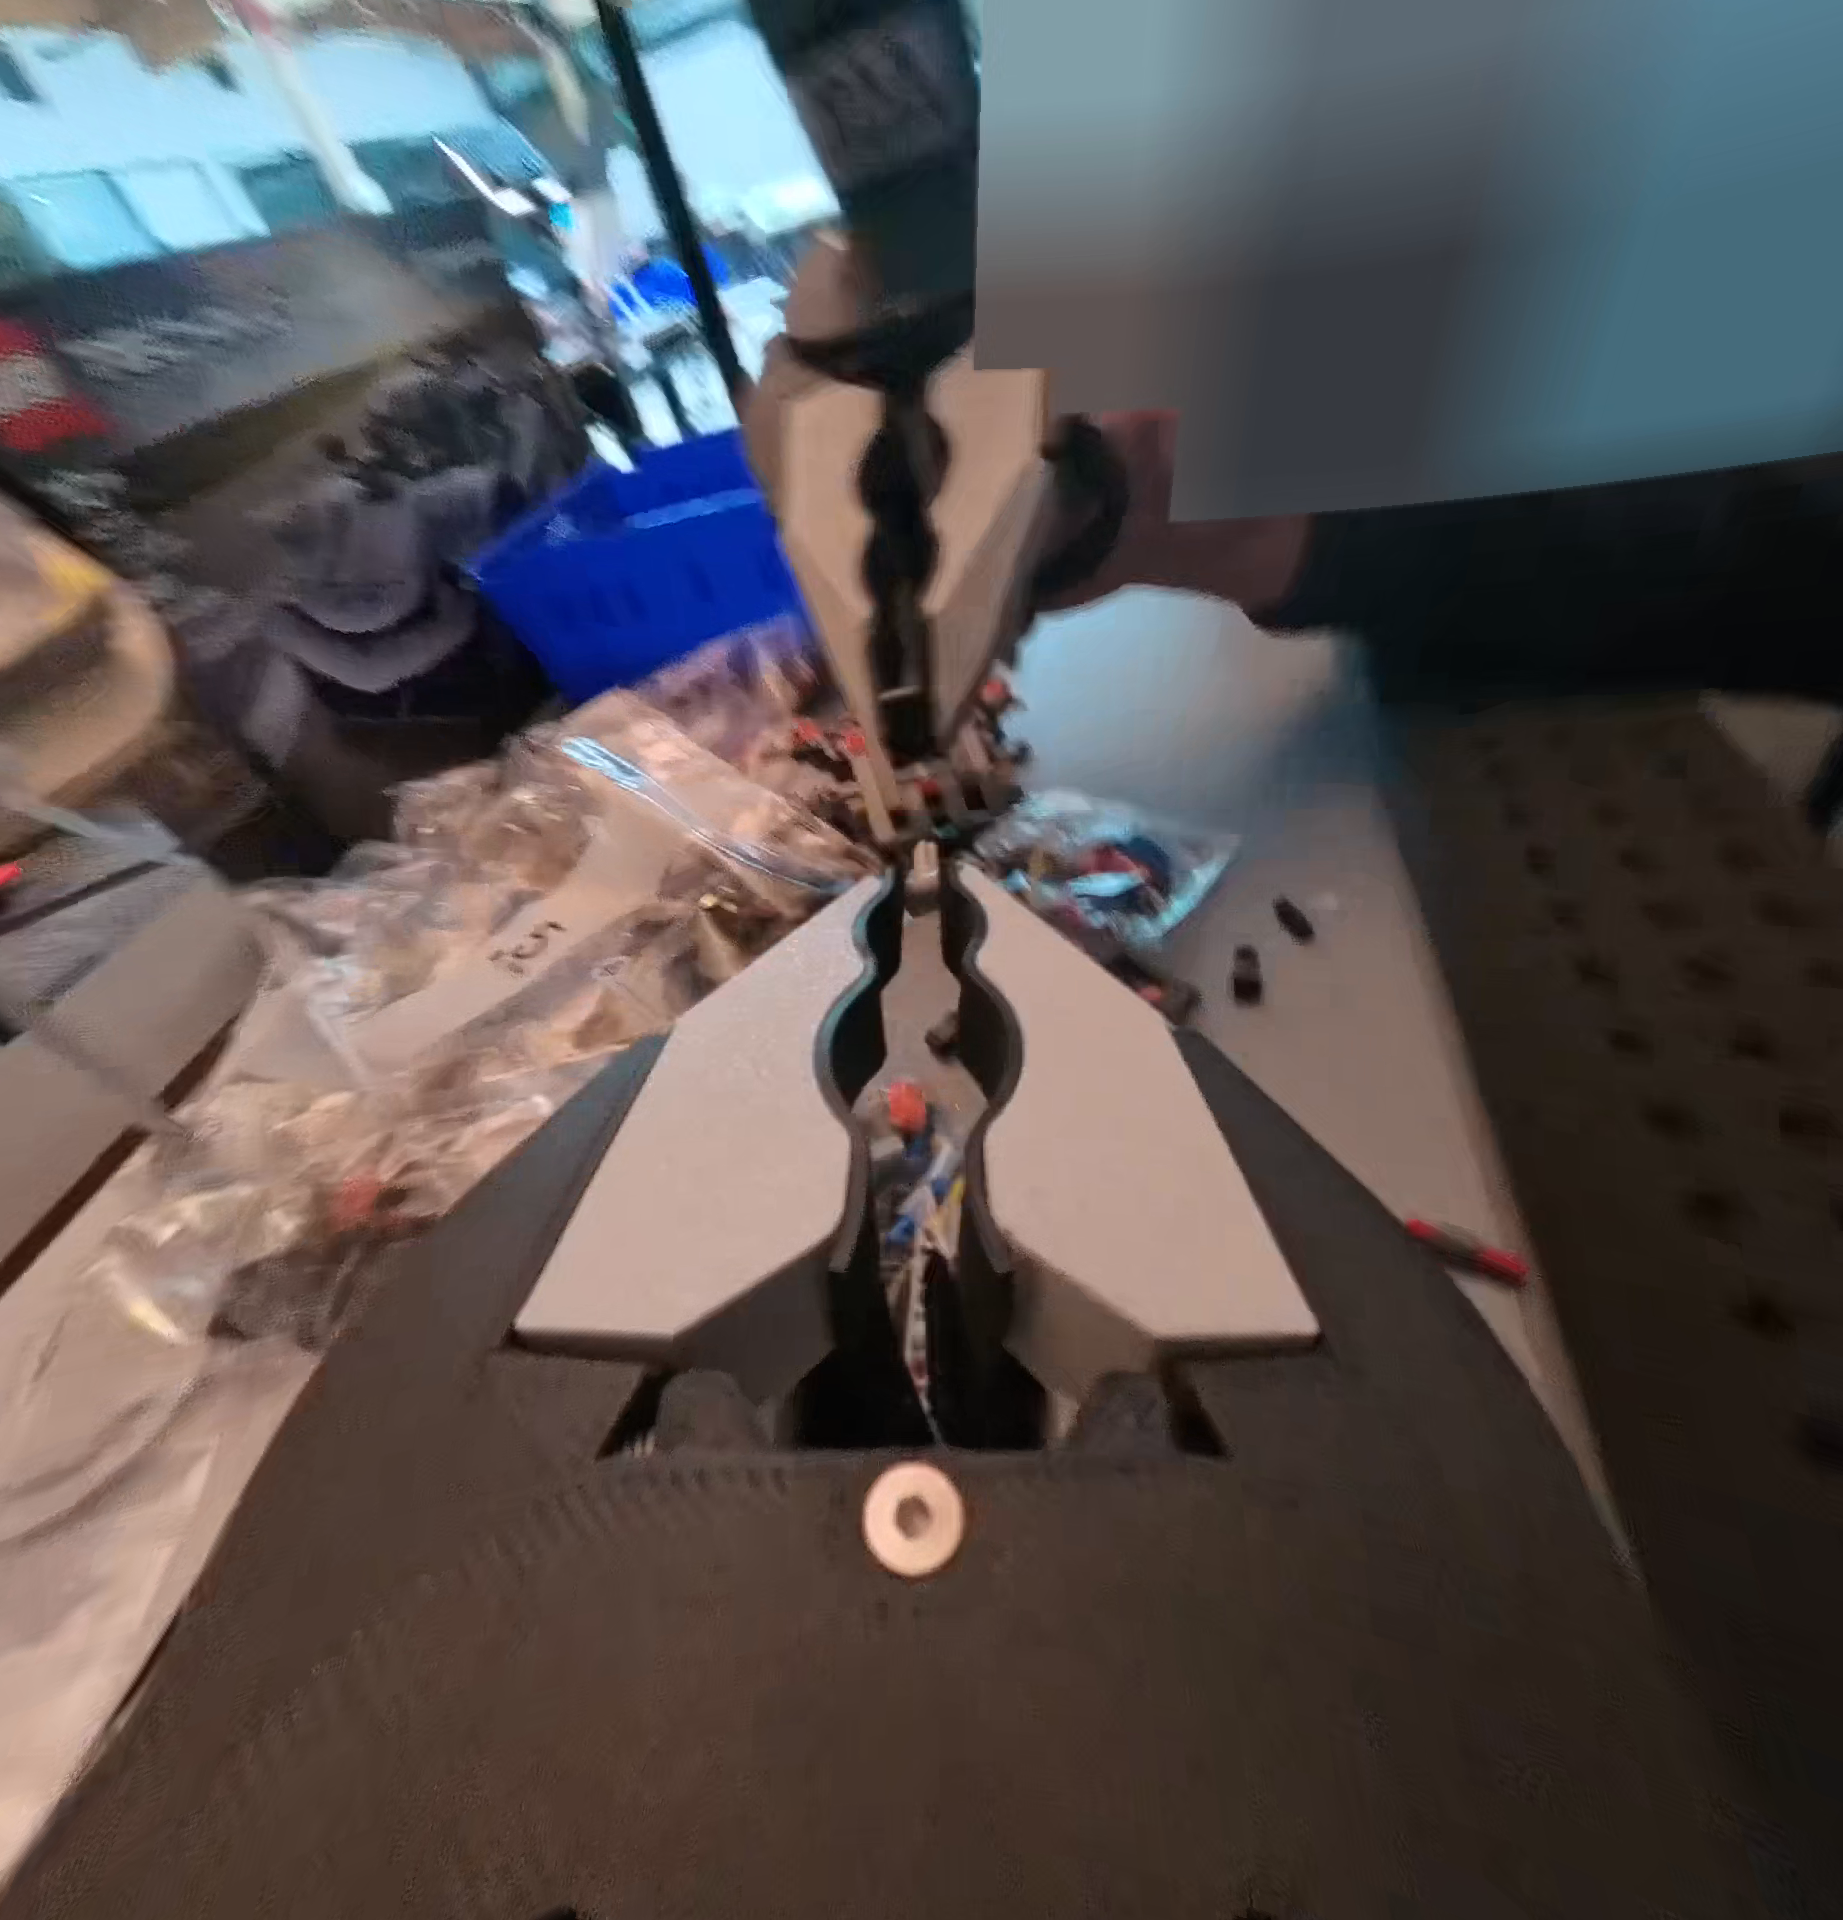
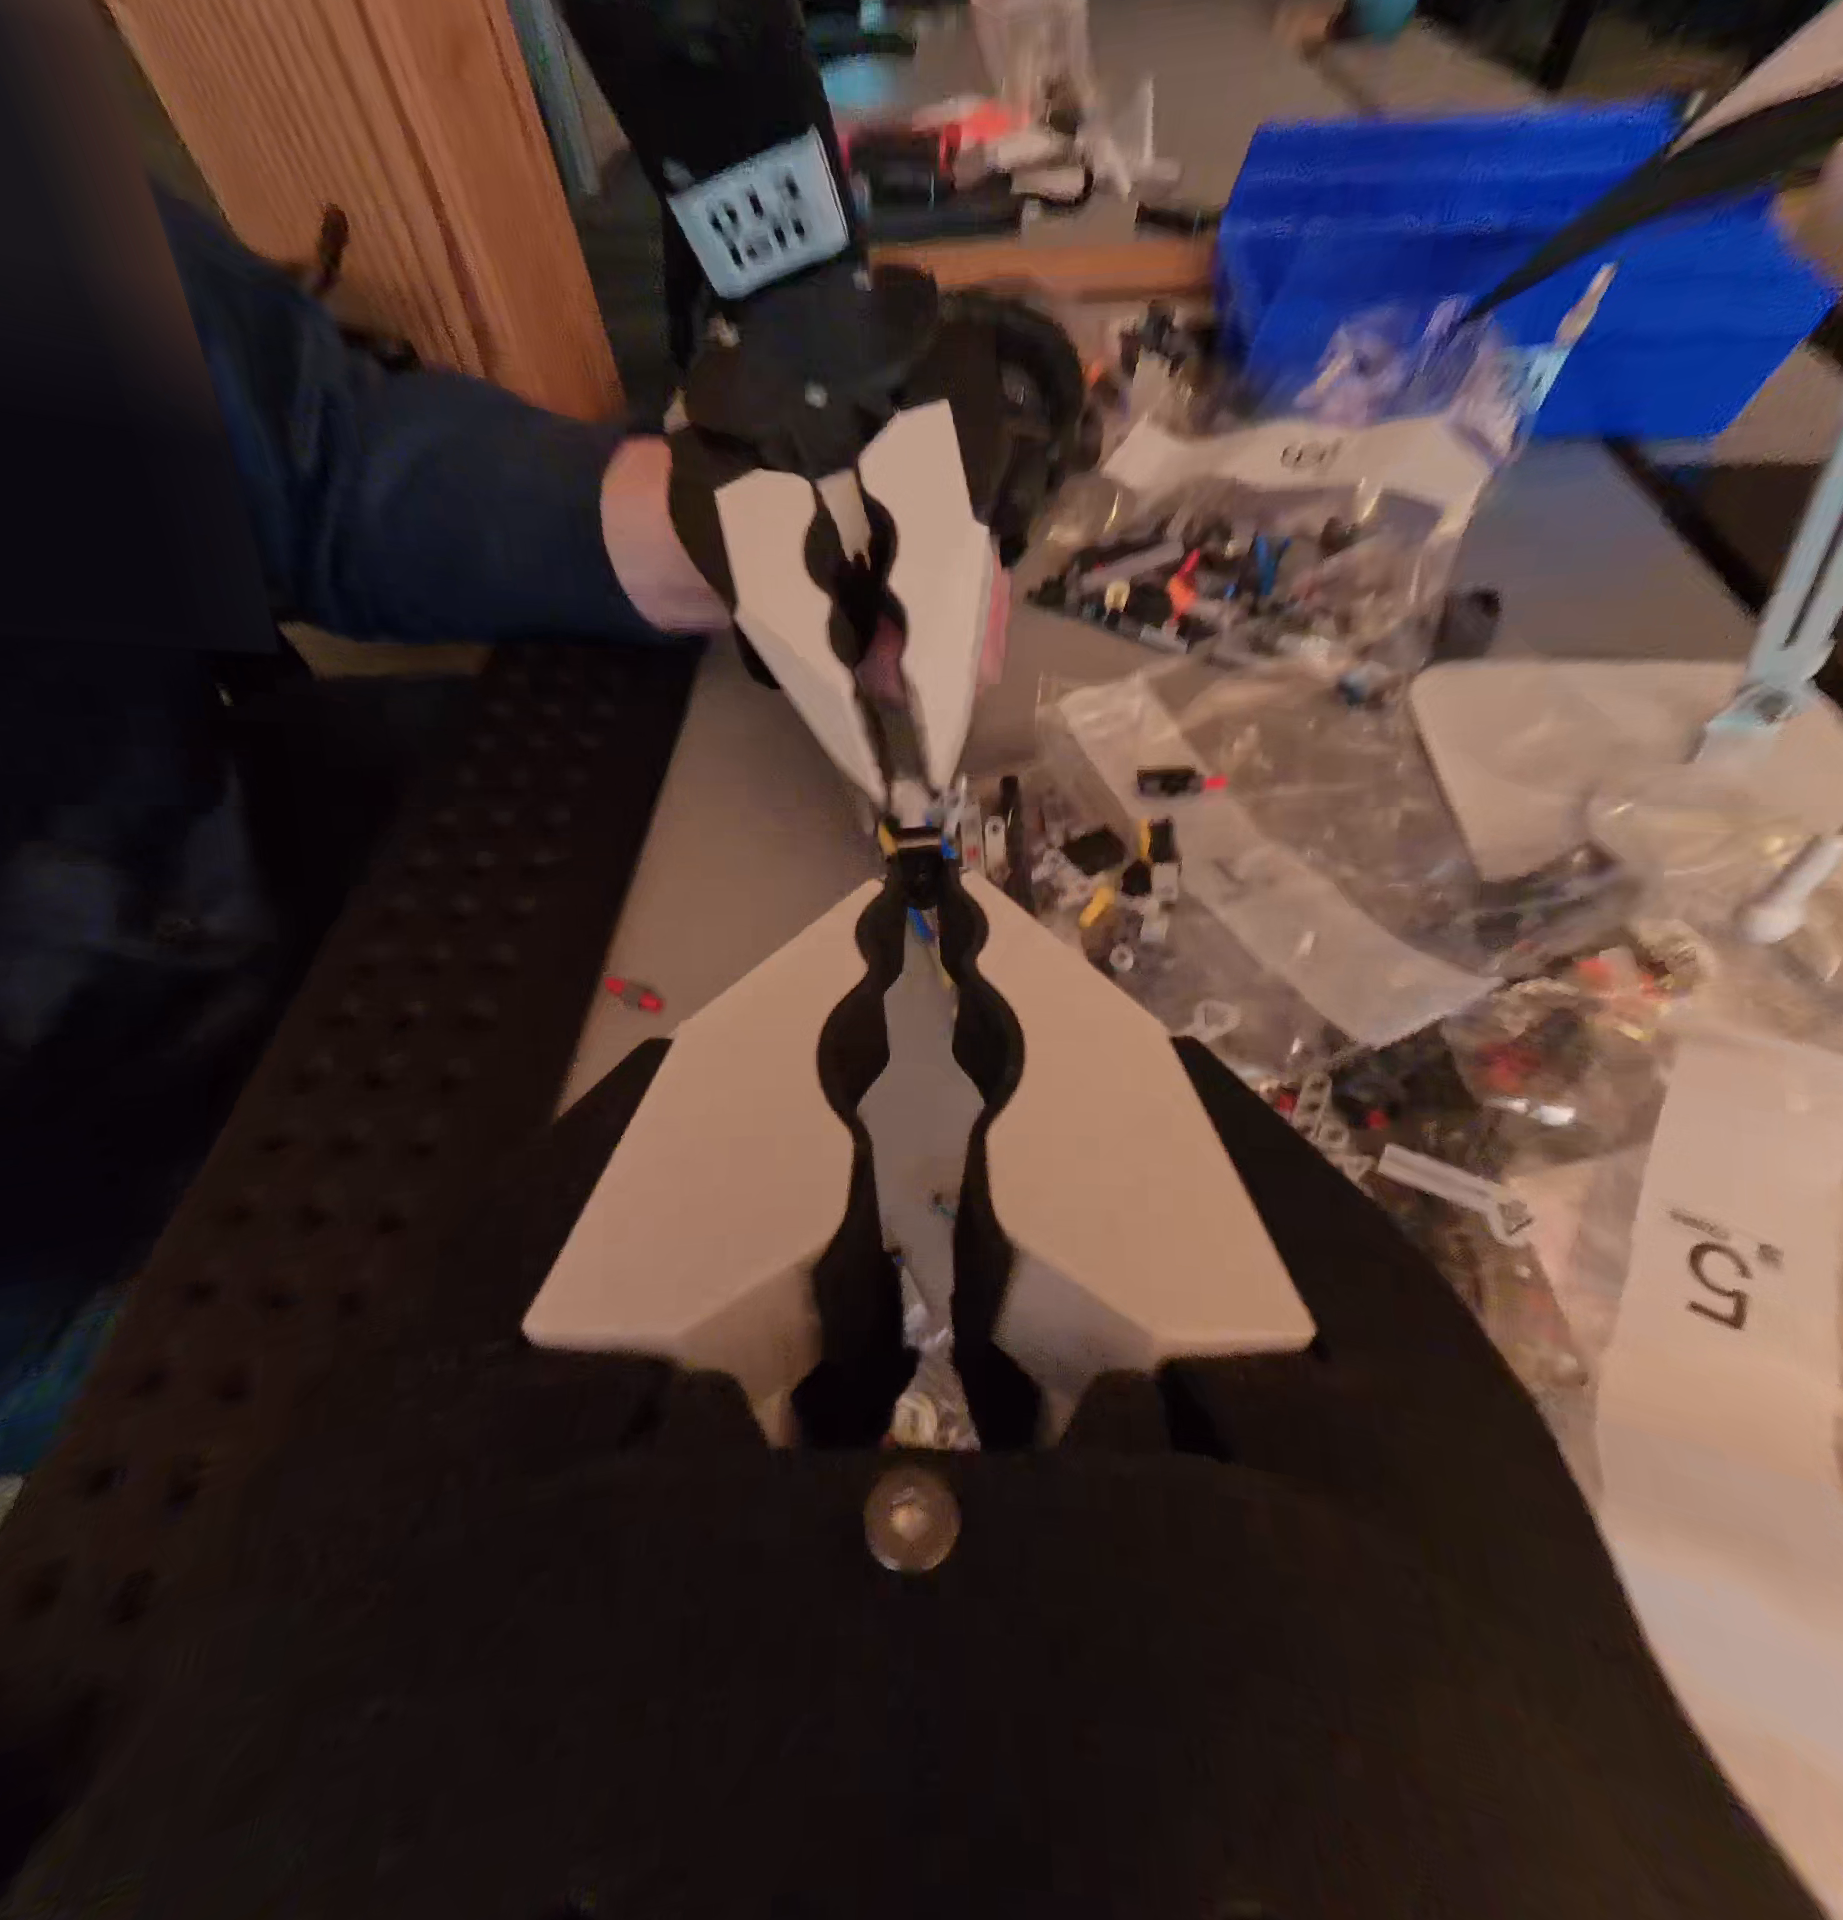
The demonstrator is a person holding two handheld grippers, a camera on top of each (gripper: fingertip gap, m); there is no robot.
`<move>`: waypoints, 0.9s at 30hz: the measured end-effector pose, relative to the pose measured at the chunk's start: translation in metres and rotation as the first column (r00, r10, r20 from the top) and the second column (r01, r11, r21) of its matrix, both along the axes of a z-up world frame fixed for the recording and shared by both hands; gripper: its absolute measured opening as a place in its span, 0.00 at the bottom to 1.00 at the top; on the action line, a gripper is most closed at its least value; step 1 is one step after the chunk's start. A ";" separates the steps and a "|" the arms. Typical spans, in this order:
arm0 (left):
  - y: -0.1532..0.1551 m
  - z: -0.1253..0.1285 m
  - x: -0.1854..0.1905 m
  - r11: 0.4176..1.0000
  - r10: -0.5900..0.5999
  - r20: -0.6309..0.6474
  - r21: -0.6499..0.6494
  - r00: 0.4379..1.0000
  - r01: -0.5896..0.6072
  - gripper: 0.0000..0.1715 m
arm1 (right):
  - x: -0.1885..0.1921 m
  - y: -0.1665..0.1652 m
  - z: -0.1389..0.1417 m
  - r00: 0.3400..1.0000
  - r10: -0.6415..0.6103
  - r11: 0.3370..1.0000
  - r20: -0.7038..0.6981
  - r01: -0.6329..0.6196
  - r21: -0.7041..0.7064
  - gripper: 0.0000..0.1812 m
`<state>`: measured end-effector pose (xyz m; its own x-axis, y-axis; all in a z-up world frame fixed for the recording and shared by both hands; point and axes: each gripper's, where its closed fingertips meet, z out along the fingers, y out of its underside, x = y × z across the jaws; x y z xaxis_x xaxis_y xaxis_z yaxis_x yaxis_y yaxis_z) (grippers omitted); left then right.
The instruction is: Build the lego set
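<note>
My left gripper is shut on a small light grey lego piece at its tips. My right gripper is shut on a small black lego assembly with yellow and blue bits. The two grippers meet tip to tip above the grey table, and the pieces touch or nearly touch. In the left wrist view the right gripper comes down from above with the black assembly. In the right wrist view the left gripper comes from above, held by a hand with a blue sleeve. The joint between the pieces is blurred.
Clear plastic bags of lego parts cover the table beside the grippers. A blue bin stands behind them. Loose black pieces and a red pin lie on the table. A black perforated board borders it. Both grippers' tips are roughly 15 cm from the red pin.
</note>
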<state>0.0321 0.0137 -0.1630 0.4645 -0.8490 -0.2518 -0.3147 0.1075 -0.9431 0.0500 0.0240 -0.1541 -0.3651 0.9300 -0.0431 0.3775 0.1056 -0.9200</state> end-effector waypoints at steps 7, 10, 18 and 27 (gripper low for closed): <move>-0.011 -0.056 0.010 0.996 -0.075 -0.273 -0.074 0.959 0.056 0.03 | 0.003 0.006 -0.026 0.994 0.002 0.999 0.112 0.001 -0.032 0.02; -0.010 -0.069 0.011 0.992 -0.084 -0.294 -0.118 0.952 0.051 0.06 | -0.001 0.002 -0.043 0.983 0.008 1.000 0.183 -0.011 0.013 0.02; 0.003 -0.043 0.007 0.999 0.002 -0.173 -0.050 0.985 -0.011 0.11 | -0.011 0.000 -0.065 0.967 -0.022 0.984 0.252 -0.024 0.175 0.02; 0.005 -0.043 0.010 0.999 0.012 -0.176 -0.031 0.984 -0.018 0.00 | -0.015 -0.004 -0.067 0.968 -0.024 0.968 0.248 -0.039 0.248 0.02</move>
<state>0.0420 0.0183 -0.2062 0.4280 -0.8513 -0.3035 -0.4771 0.0723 -0.8759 0.0348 0.0200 -0.2207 -0.3794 0.9198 0.1000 0.5881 0.3232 -0.7415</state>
